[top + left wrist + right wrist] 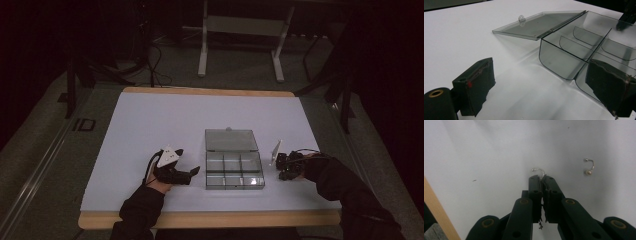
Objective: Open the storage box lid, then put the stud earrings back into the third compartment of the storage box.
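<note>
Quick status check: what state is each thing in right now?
Compartment box: lid open, laid flat behind it; compartments look empty.
Left claw: open, empty, beside the box.
Right claw: shut on a small hooked earring.
Second earring: loose on the table.

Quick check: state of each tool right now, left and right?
Left tool: open, holding nothing, beside the clear box.
Right tool: closed on a small silver hook earring.

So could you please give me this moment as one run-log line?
right tongs: shut on earring | left tongs: open by box | lid: open
</note>
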`<state>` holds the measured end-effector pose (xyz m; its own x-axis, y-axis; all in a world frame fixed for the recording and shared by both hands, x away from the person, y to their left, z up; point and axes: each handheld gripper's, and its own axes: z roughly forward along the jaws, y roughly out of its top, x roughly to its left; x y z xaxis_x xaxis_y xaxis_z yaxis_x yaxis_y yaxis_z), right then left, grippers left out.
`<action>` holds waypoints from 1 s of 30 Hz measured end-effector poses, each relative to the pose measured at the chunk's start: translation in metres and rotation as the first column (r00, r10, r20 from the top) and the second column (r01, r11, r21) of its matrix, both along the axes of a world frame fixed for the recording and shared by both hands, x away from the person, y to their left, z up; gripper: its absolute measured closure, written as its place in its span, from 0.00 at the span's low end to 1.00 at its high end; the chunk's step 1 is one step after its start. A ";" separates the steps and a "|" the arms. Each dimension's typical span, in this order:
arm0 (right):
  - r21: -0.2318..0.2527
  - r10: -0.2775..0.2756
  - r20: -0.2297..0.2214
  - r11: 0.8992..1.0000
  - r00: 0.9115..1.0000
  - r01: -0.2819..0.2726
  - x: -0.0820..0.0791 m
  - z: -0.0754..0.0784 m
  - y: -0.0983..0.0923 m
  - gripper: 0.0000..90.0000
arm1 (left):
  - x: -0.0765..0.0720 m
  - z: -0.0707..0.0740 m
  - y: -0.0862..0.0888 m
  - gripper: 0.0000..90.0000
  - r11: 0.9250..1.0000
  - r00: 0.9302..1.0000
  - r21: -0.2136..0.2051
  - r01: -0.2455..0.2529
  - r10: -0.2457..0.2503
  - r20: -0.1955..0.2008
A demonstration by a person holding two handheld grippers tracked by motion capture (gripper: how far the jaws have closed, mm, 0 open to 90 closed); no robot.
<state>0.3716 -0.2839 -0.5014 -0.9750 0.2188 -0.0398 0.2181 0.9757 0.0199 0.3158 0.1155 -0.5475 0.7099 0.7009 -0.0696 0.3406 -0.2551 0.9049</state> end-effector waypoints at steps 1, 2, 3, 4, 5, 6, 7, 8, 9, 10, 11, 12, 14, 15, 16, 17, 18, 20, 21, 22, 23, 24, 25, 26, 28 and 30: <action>0.006 0.000 0.006 1.000 1.000 0.000 0.000 0.002 0.000 0.95 | 0.000 0.000 0.000 0.10 1.000 1.000 0.000 0.001 -0.001 -0.001; 0.018 -0.004 0.008 1.000 1.000 0.004 0.000 0.004 -0.001 0.95 | 0.000 0.000 0.000 0.10 1.000 1.000 -0.001 0.000 0.000 -0.003; 0.026 -0.002 0.010 1.000 1.000 0.002 0.000 0.006 -0.002 0.95 | 0.001 0.000 0.000 0.10 1.000 1.000 -0.001 0.000 0.000 -0.004; 0.033 -0.002 0.013 0.999 1.000 0.002 0.000 0.009 -0.002 0.95 | 0.001 0.000 0.000 0.10 1.000 1.000 -0.001 0.000 0.000 -0.004; 0.044 -0.002 0.017 0.999 1.000 0.001 0.000 0.011 -0.002 0.95 | 0.001 0.000 0.000 0.10 1.000 1.000 -0.001 0.000 0.000 -0.004; 0.050 -0.001 0.015 0.999 1.000 0.001 -0.001 0.014 -0.001 0.95 | 0.001 0.000 0.000 0.10 1.000 1.000 -0.002 0.000 0.000 -0.005; 0.054 0.005 0.016 0.999 1.000 -0.006 -0.001 0.016 -0.001 0.95 | 0.001 0.000 0.000 0.10 1.000 1.000 -0.002 0.000 0.000 -0.005; 0.054 0.004 0.020 0.999 1.000 -0.005 -0.001 0.018 0.000 0.95 | 0.001 0.000 0.000 0.10 1.000 1.000 -0.003 0.000 0.000 -0.004; 0.061 0.003 0.022 0.998 1.000 -0.004 -0.001 0.019 0.000 0.95 | 0.000 0.000 0.000 0.10 1.000 1.000 -0.005 -0.001 0.001 -0.003; 0.066 0.007 0.024 0.998 1.000 -0.008 -0.001 0.021 0.001 0.95 | 0.000 0.000 0.001 0.11 1.000 1.000 -0.007 0.000 0.000 -0.003; 0.066 0.005 0.025 0.998 1.000 -0.007 -0.001 0.022 0.002 0.95 | 0.000 0.000 0.001 0.11 1.000 1.000 -0.008 -0.001 0.001 -0.001; 0.069 0.001 0.025 0.998 1.000 -0.002 -0.001 0.024 0.003 0.95 | 0.000 0.000 0.001 0.11 1.000 1.000 -0.009 0.000 0.000 0.000; 0.080 0.008 0.029 0.997 1.000 -0.010 -0.001 0.026 0.005 0.95 | 0.000 0.000 0.001 0.11 1.000 1.000 -0.011 -0.002 0.002 0.000; 0.089 0.005 0.032 0.996 0.999 -0.008 -0.001 0.028 0.006 0.95 | 0.000 0.000 0.001 0.11 1.000 1.000 -0.012 -0.002 0.002 -0.001; 0.097 0.009 0.034 0.995 0.999 -0.012 -0.001 0.030 0.007 0.95 | 0.000 0.000 0.001 0.11 1.000 1.000 -0.013 -0.003 0.003 -0.002; 0.103 0.009 0.036 0.995 0.999 -0.013 -0.001 0.031 0.009 0.95 | 0.000 0.000 0.001 0.11 1.000 1.000 -0.013 -0.002 0.002 -0.003; 0.109 0.012 0.039 0.994 0.999 -0.016 -0.001 0.033 0.011 0.95 | 0.000 0.000 0.001 0.11 1.000 1.000 -0.014 -0.002 0.002 -0.003; 0.124 0.013 0.047 0.992 0.999 -0.019 -0.001 0.036 0.014 0.95 | 0.000 0.000 0.002 0.11 1.000 1.000 -0.015 -0.003 0.003 -0.005; 0.128 0.022 0.050 0.991 0.999 -0.028 -0.001 0.037 0.016 0.95 | 0.001 0.000 0.002 0.11 1.000 1.000 -0.015 -0.002 0.002 -0.005; 0.127 0.019 0.050 0.992 0.999 -0.025 -0.001 0.038 0.017 0.95 | 0.000 0.000 0.002 0.11 1.000 1.000 -0.015 -0.002 0.001 -0.004; 0.133 0.021 0.053 0.991 0.998 -0.028 -0.001 0.039 0.018 0.95 | 0.000 0.000 0.002 0.11 1.000 1.000 -0.016 0.000 0.000 -0.003; 0.138 0.020 0.053 0.990 0.998 -0.027 -0.001 0.040 0.019 0.95 | 0.000 0.000 0.002 0.11 1.000 1.000 -0.018 0.000 0.000 -0.002; 0.142 0.021 0.054 0.989 0.998 -0.028 -0.001 0.041 0.020 0.95 | 0.000 0.000 0.002 0.11 1.000 1.000 -0.019 -0.002 0.002 -0.002; 0.148 0.022 0.058 0.989 0.998 -0.030 -0.001 0.042 0.021 0.95 | 0.000 0.000 0.002 0.11 1.000 1.000 -0.020 -0.001 0.001 -0.002; 0.162 0.021 0.064 0.986 0.998 -0.031 0.000 0.045 0.022 0.95 | 0.000 0.000 0.002 0.11 1.000 1.000 -0.019 -0.001 0.001 -0.001; 0.186 0.022 0.070 0.982 0.997 -0.035 0.000 0.048 0.024 0.95 | 0.000 0.000 0.002 0.11 1.000 1.000 -0.019 -0.001 0.001 -0.002</action>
